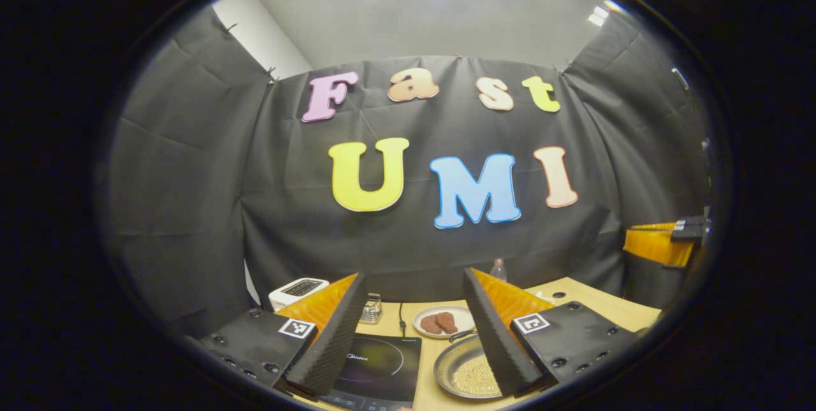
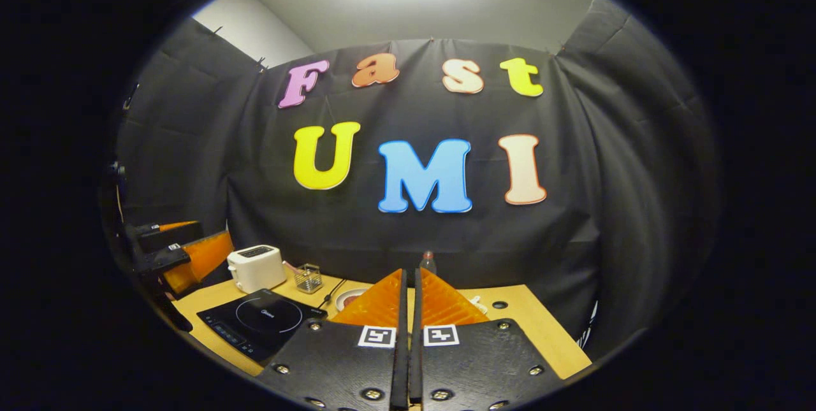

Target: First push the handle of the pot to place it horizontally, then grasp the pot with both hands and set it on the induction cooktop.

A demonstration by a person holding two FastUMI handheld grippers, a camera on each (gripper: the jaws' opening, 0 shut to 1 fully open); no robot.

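Note:
In the left gripper view, a shallow metal pot [image 1: 460,369] with a pale grainy bottom rests on the wooden table, right of the black induction cooktop [image 1: 376,366]. Its dark handle [image 1: 461,336] points away, toward a plate. My left gripper [image 1: 414,274] hovers open above and in front of both, and its right finger covers part of the pot. My right gripper [image 2: 409,271] is shut on nothing, held above the table to the right of the cooktop [image 2: 261,322]; its fingers hide whatever lies behind them. The left gripper [image 2: 185,252] appears at the far left of the right gripper view.
A white plate [image 1: 443,322] with two brown pieces sits behind the pot. A white toaster [image 2: 256,266], a small glass jar [image 2: 308,277] and a bottle [image 2: 428,262] stand along the back of the table [image 2: 542,328]. A black cable [image 1: 401,318] runs from the cooktop.

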